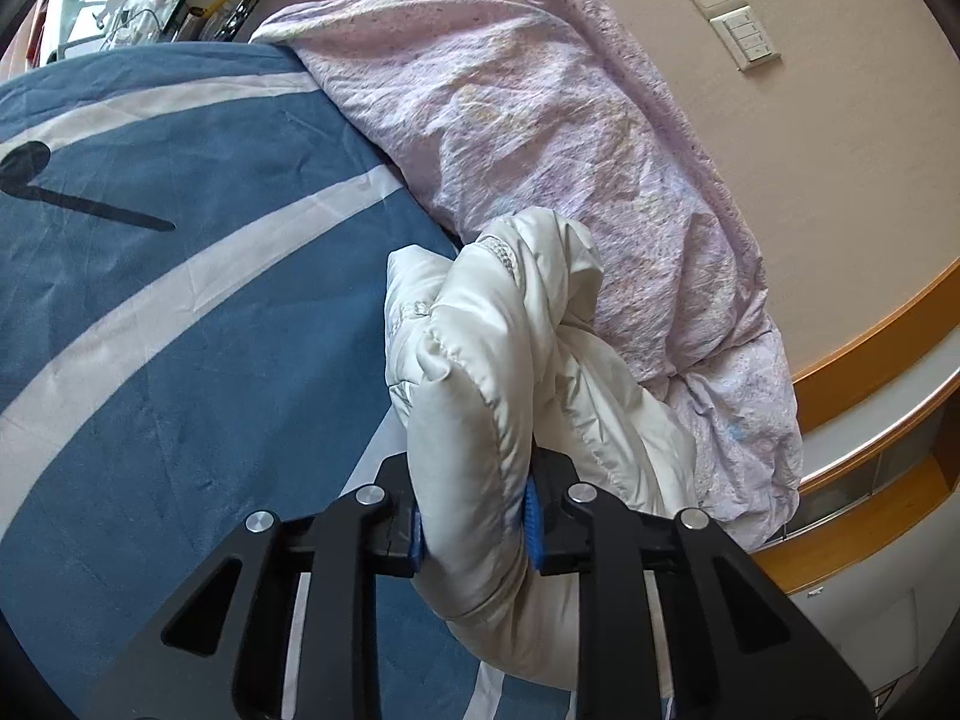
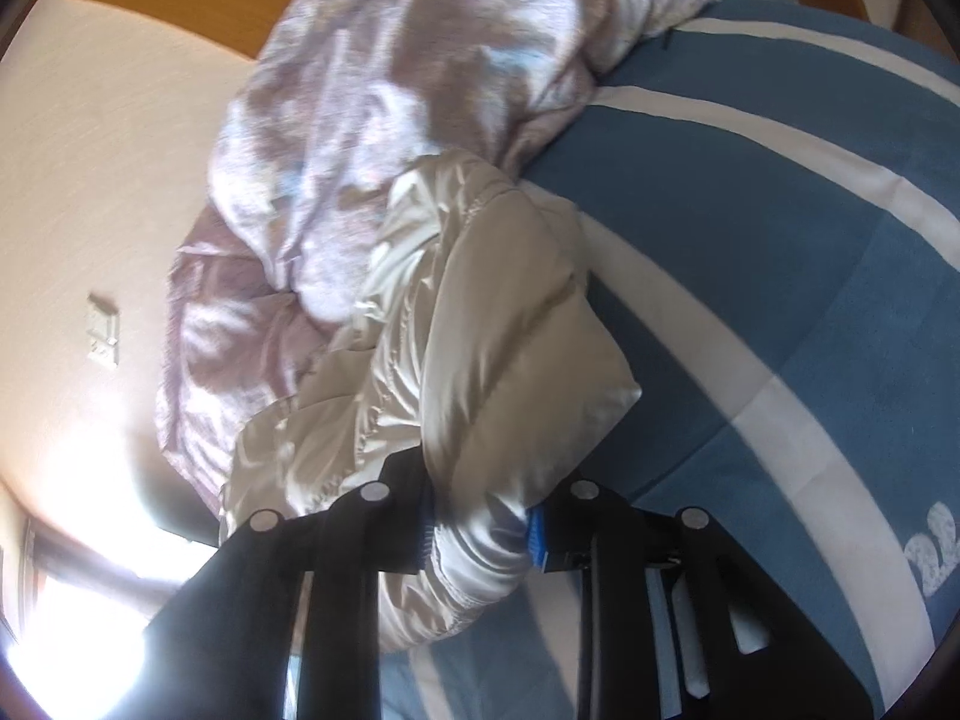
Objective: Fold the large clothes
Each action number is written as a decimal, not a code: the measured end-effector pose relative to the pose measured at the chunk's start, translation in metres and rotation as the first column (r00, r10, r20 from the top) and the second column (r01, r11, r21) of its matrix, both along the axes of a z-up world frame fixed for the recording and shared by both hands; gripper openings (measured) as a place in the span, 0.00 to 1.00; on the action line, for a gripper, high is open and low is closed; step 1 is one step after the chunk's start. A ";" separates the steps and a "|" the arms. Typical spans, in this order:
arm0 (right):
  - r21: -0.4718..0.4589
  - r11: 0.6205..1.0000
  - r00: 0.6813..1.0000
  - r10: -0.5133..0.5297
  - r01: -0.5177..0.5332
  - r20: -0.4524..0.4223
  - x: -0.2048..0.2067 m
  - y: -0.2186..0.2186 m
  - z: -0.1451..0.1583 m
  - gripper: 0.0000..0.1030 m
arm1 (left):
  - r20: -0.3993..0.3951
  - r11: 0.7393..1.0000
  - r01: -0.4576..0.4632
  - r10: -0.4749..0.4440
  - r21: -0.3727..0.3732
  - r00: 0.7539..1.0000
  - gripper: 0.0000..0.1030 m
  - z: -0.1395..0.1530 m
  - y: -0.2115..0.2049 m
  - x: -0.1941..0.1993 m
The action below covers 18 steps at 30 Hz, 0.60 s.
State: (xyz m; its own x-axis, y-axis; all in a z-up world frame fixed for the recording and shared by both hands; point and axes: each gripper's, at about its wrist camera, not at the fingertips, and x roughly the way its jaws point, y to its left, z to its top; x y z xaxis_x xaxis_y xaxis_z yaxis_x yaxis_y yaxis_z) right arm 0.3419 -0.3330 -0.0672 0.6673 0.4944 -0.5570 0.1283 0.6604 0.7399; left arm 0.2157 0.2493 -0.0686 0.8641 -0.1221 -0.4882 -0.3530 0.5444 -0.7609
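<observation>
- Left wrist view: left hand-held gripper pinches the puffy cream quilted jacket over the blue-and-white striped bed cover;
- Right wrist view: right hand-held gripper clamps the same jacket beside the crumpled lilac duvet

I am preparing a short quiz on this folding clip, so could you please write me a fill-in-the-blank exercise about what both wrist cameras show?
1. Both the left gripper and the right gripper are shut on the same puffy ____ jacket.
2. The bed cover under the jacket is ____ with white stripes.
3. The crumpled quilt beside the jacket is pale ____.
4. The wall above the quilt carries a socket and a ____ panel.

Missing words: white; blue; purple; switch
</observation>
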 end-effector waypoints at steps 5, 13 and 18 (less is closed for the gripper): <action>-0.015 0.996 0.995 0.090 -0.089 0.038 -0.028 0.014 0.019 0.23 | 0.031 1.000 -0.004 0.005 -0.006 1.000 0.23 0.009 0.010 -0.043; -0.096 0.971 0.972 0.227 -0.221 0.059 -0.083 0.037 0.026 0.23 | 0.022 1.000 -0.008 0.008 0.006 1.000 0.23 0.008 0.026 -0.119; -0.123 0.958 0.962 0.267 -0.259 0.053 -0.107 0.042 0.026 0.23 | 0.016 1.000 -0.013 0.012 0.005 1.000 0.23 0.006 0.031 -0.148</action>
State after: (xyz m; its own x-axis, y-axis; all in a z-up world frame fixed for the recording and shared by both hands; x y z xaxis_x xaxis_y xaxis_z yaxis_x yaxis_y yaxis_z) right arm 0.2345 -0.2912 -0.0417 0.5609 0.5931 -0.5776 -0.1091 0.7446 0.6586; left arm 0.0677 0.2799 -0.0629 0.8734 -0.1087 -0.4748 -0.3475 0.5441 -0.7637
